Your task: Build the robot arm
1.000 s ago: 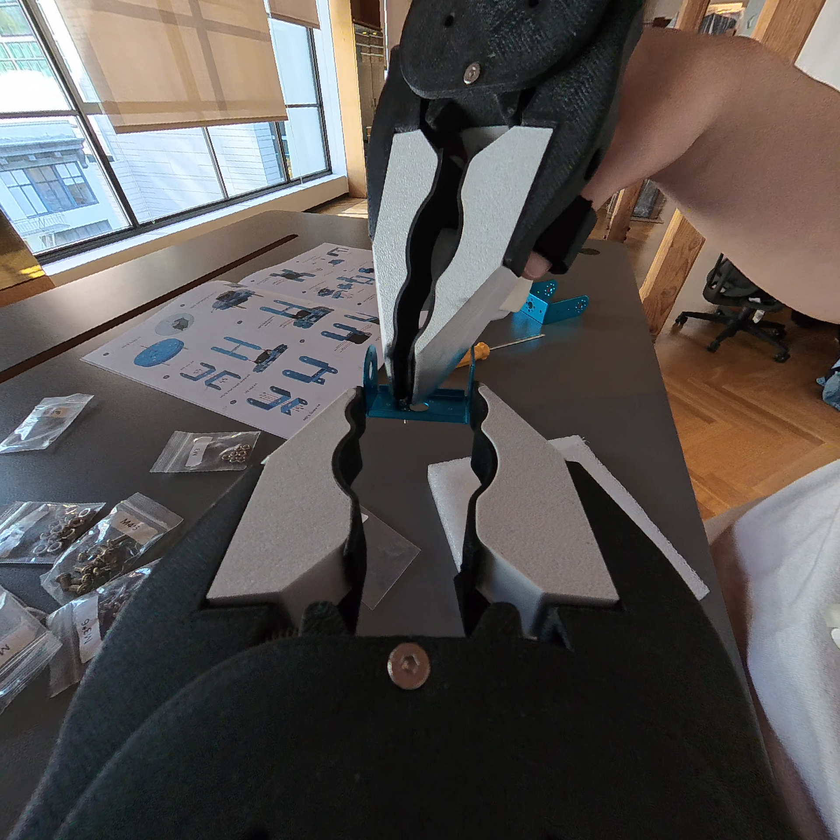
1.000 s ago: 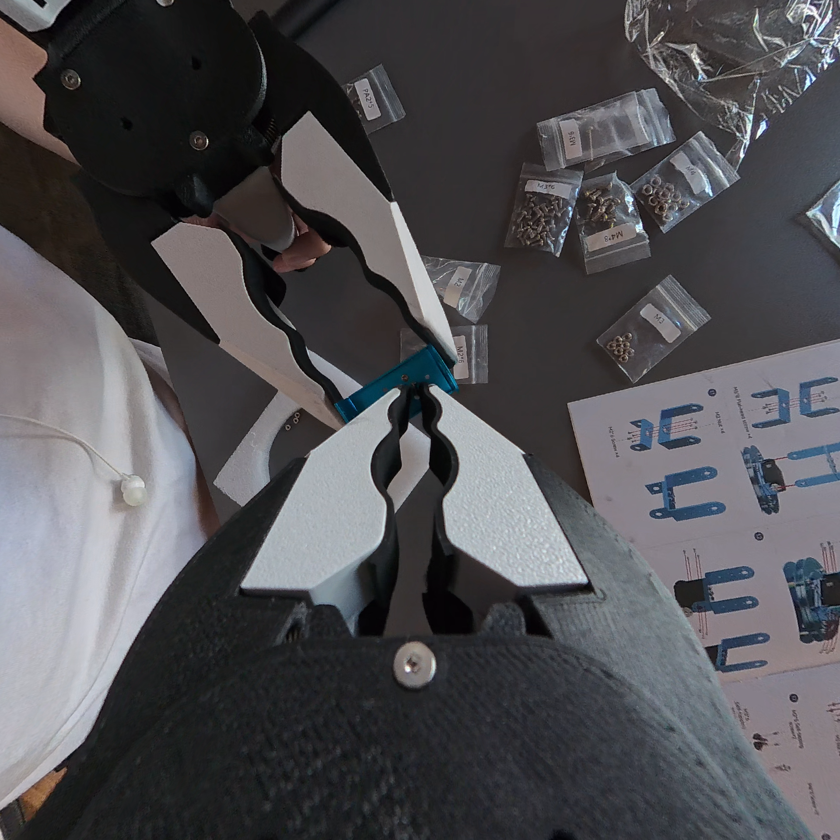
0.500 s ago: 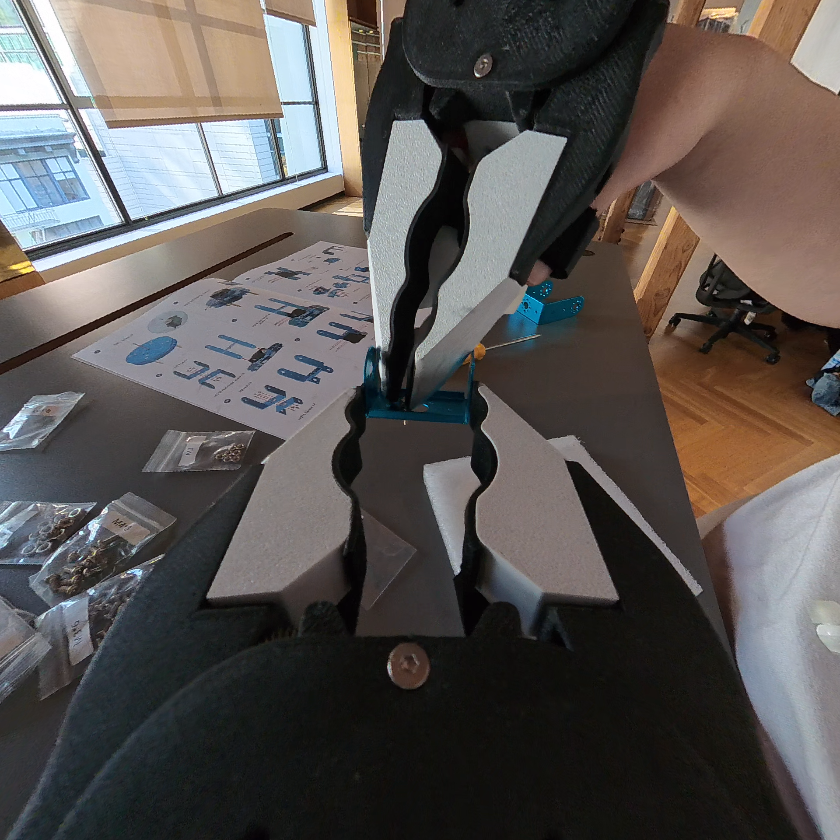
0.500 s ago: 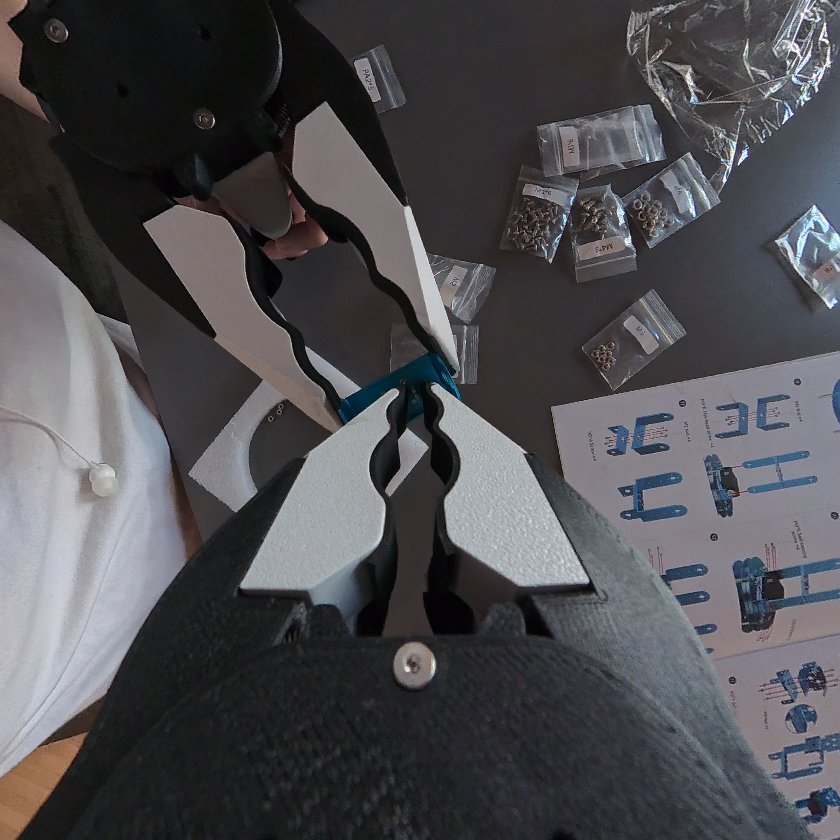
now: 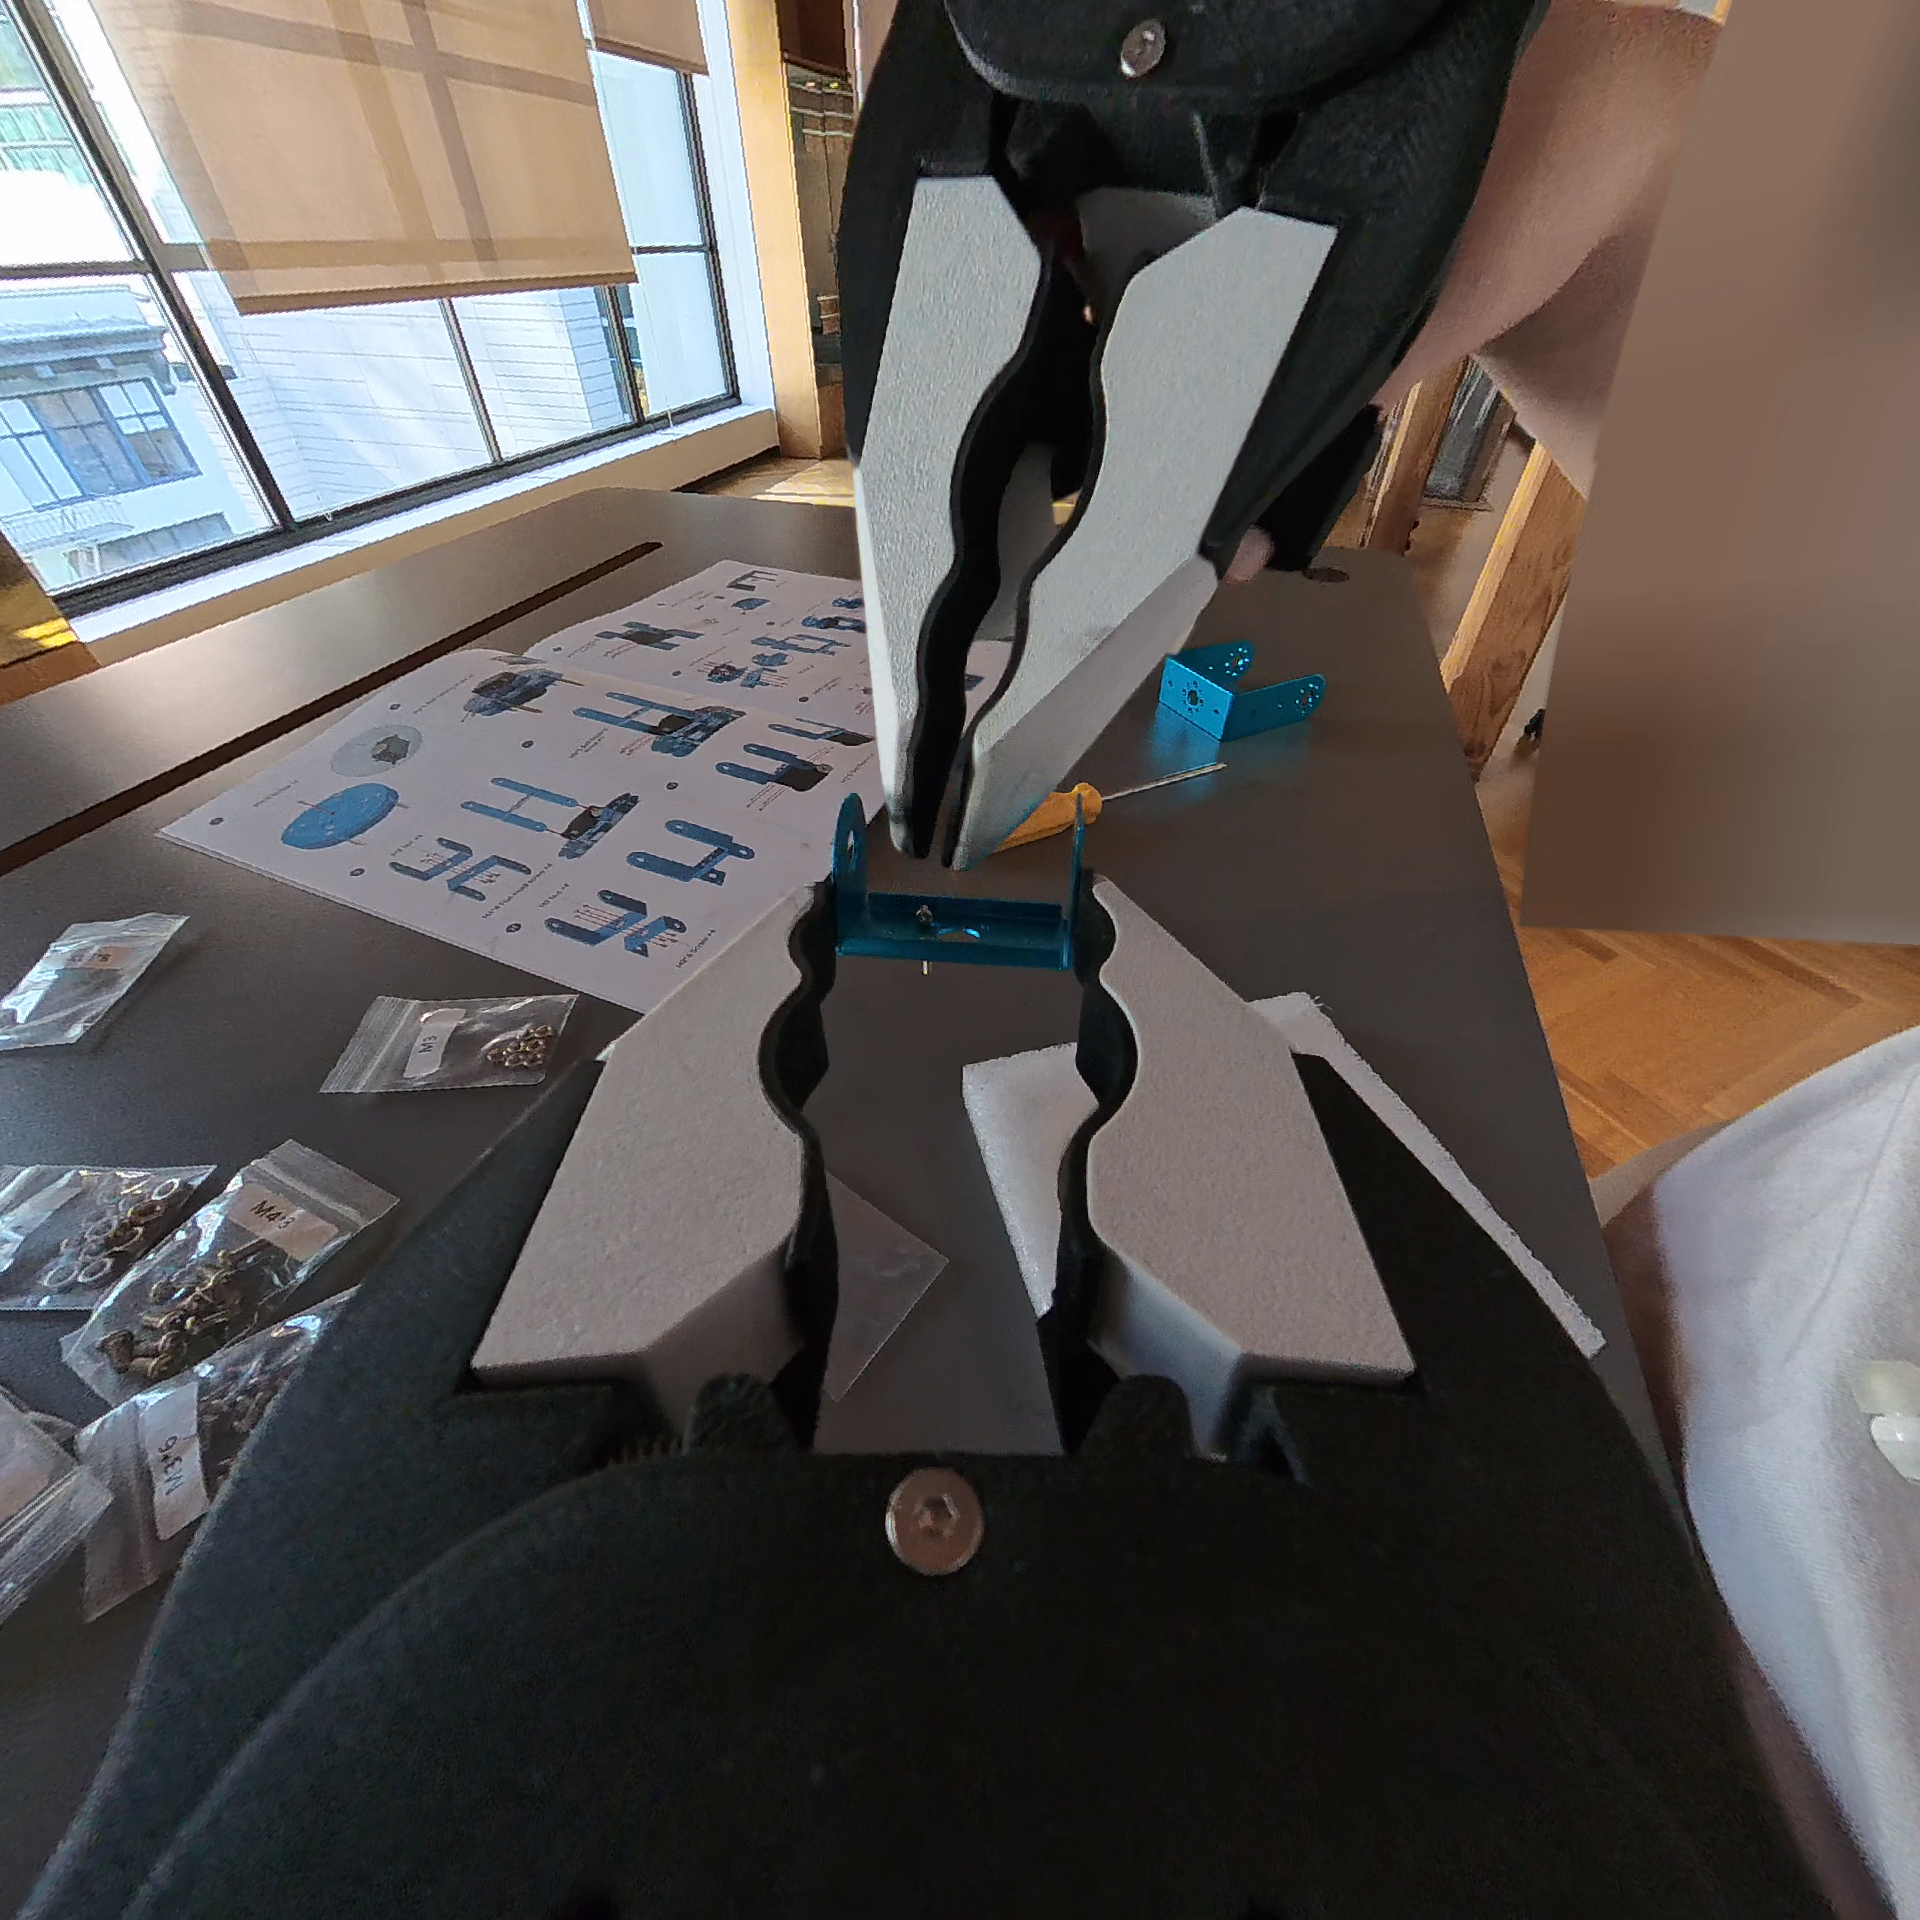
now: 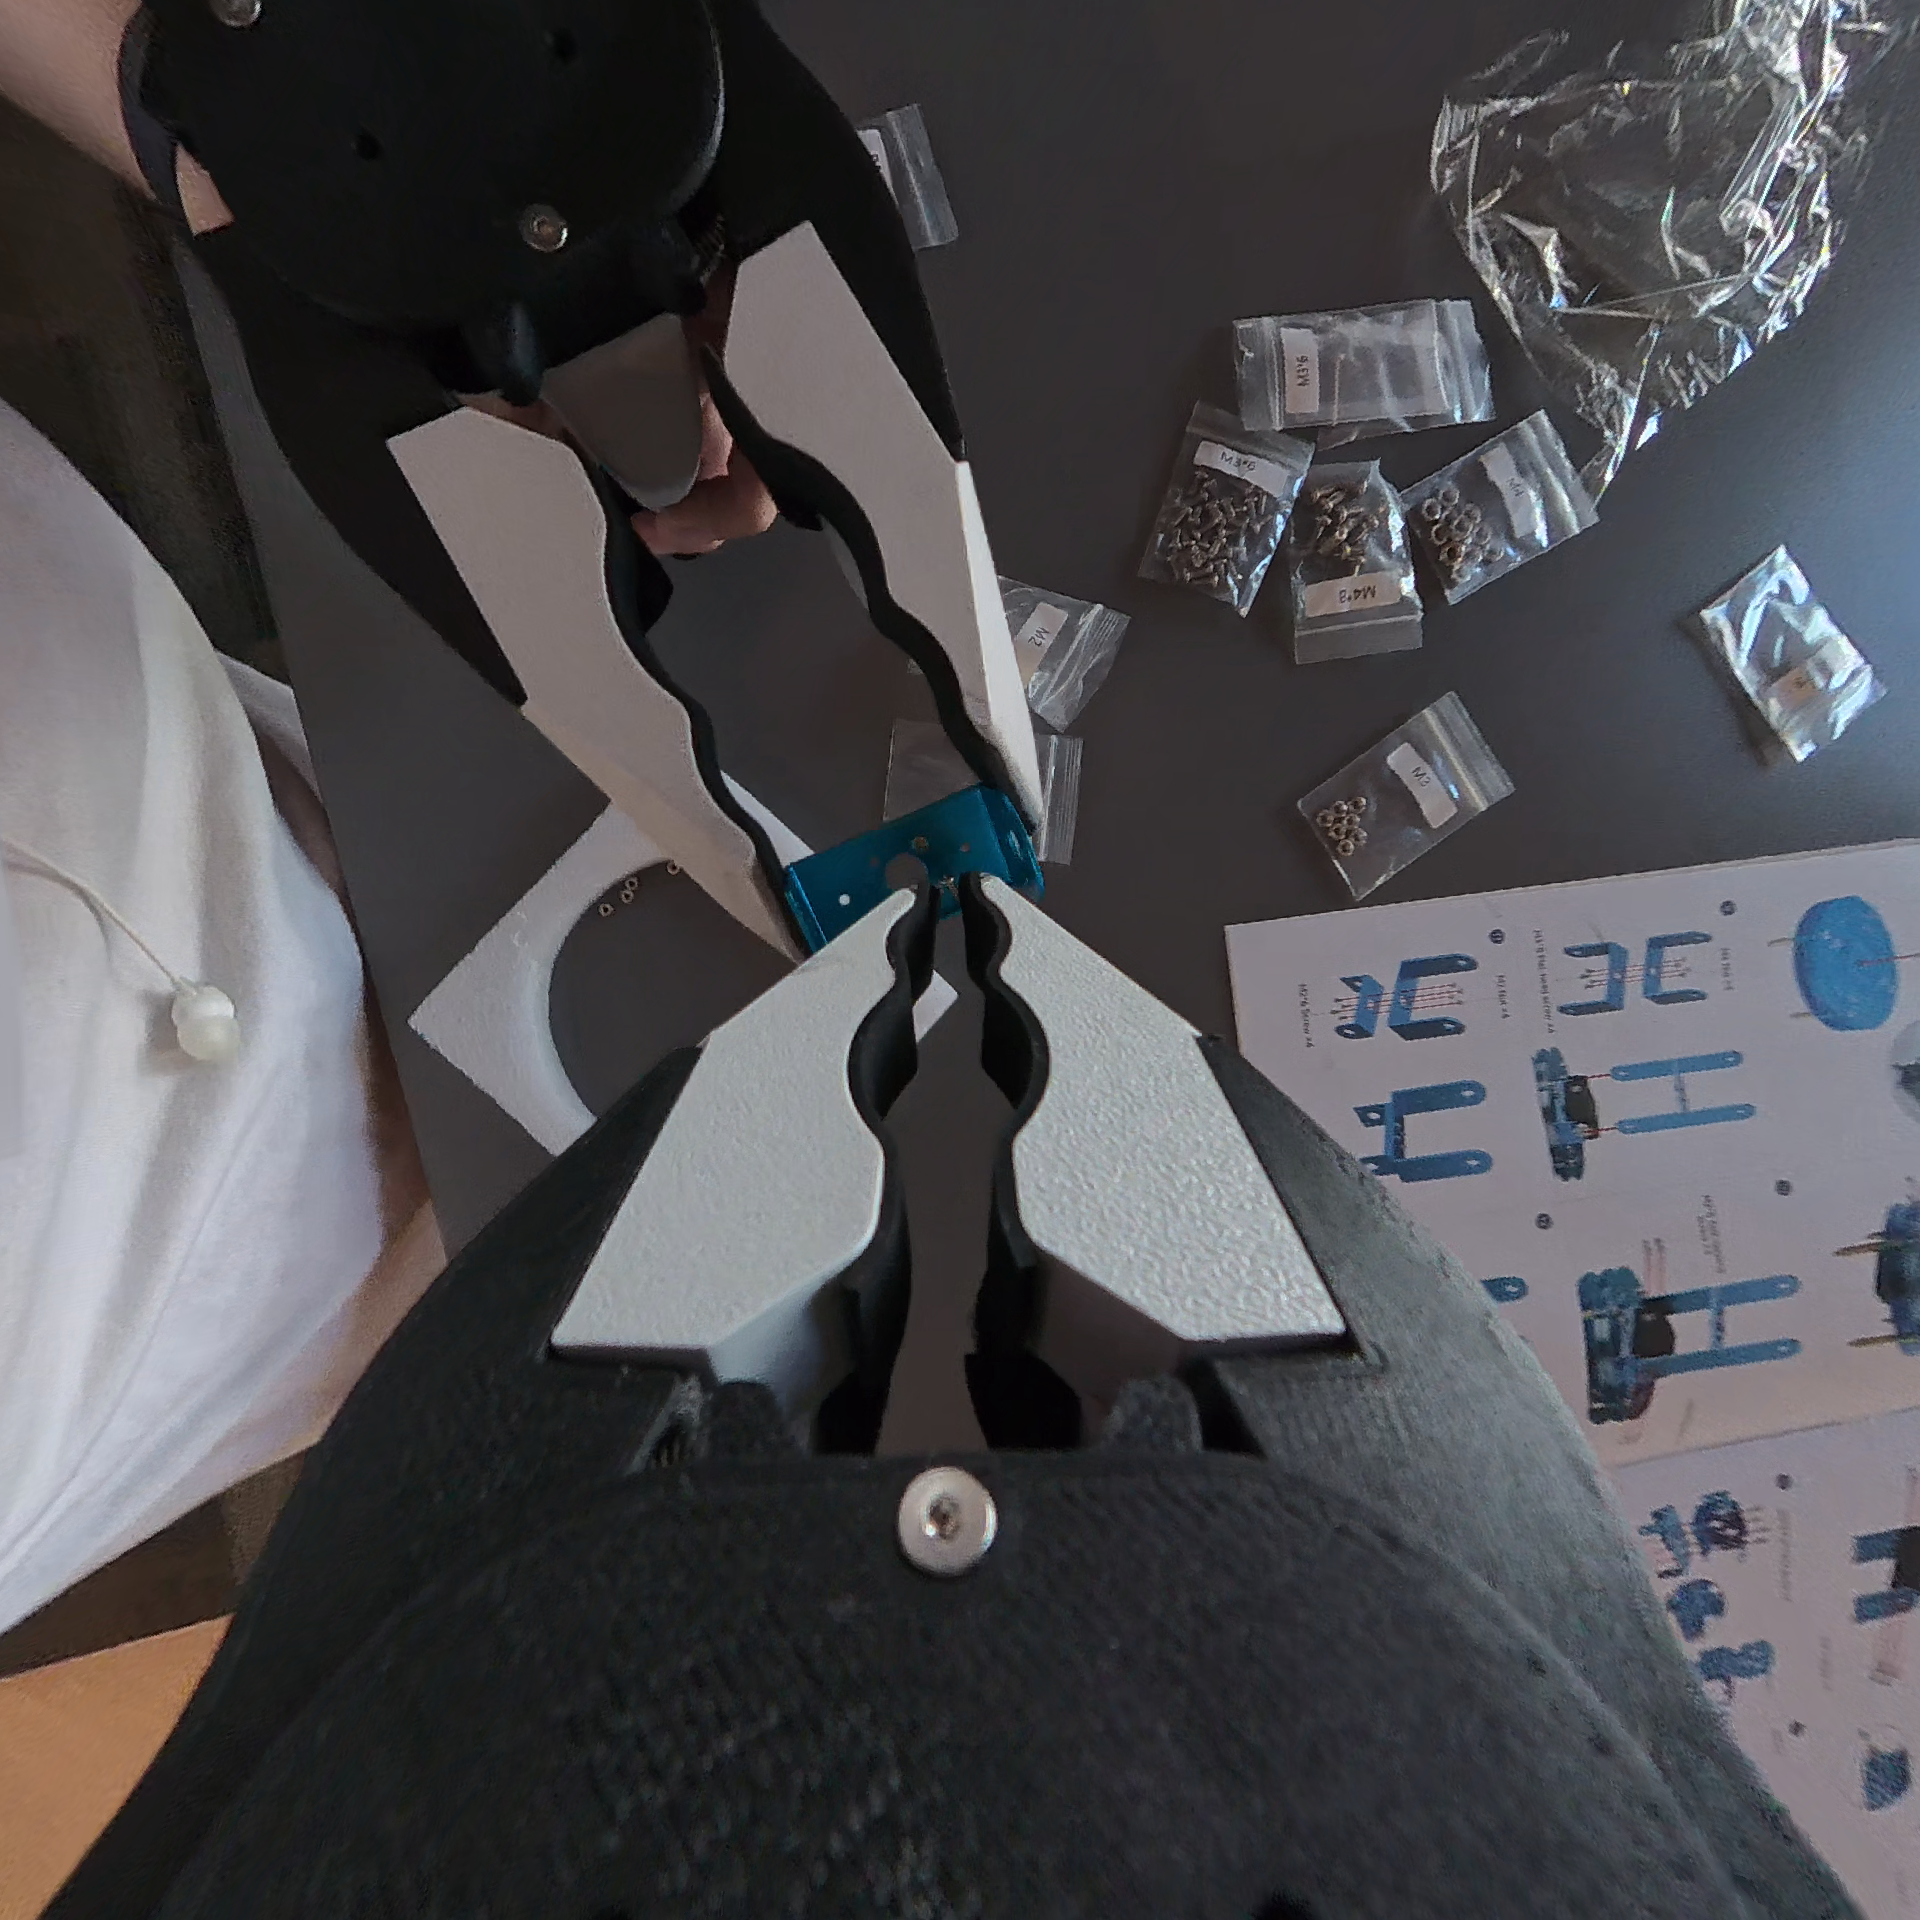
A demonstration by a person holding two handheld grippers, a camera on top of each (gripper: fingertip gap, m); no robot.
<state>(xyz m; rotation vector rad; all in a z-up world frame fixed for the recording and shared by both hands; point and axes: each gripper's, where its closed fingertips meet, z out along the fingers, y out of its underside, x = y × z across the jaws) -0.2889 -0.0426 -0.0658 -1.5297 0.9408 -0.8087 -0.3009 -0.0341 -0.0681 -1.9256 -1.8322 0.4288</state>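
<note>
My left gripper [image 5: 956,899] is shut on a blue U-shaped metal bracket [image 5: 966,935] and holds it by its two upright ends, just above the dark table [image 5: 1299,883]. A small screw [image 5: 923,914] stands in the bracket's base. My right gripper [image 5: 932,854] points down from above, its tips slightly apart and just over the screw, holding nothing. In the right wrist view, my right gripper [image 6: 943,885] hovers at the bracket [image 6: 862,878], which spans the left gripper [image 6: 902,862].
A printed sheet with blue drawings [image 5: 520,790] lies to the left. Several small bags of screws and nuts [image 6: 1340,520] and crumpled clear plastic [image 6: 1642,187] lie beyond it. A second blue bracket [image 5: 1236,696], a yellow-handled screwdriver [image 5: 1049,816] and white foam [image 5: 1018,1101] are nearby.
My right gripper has lifted out of the bracket and its tips have parted a little, leaving the screw in the bracket's base. The left gripper keeps its hold.
</note>
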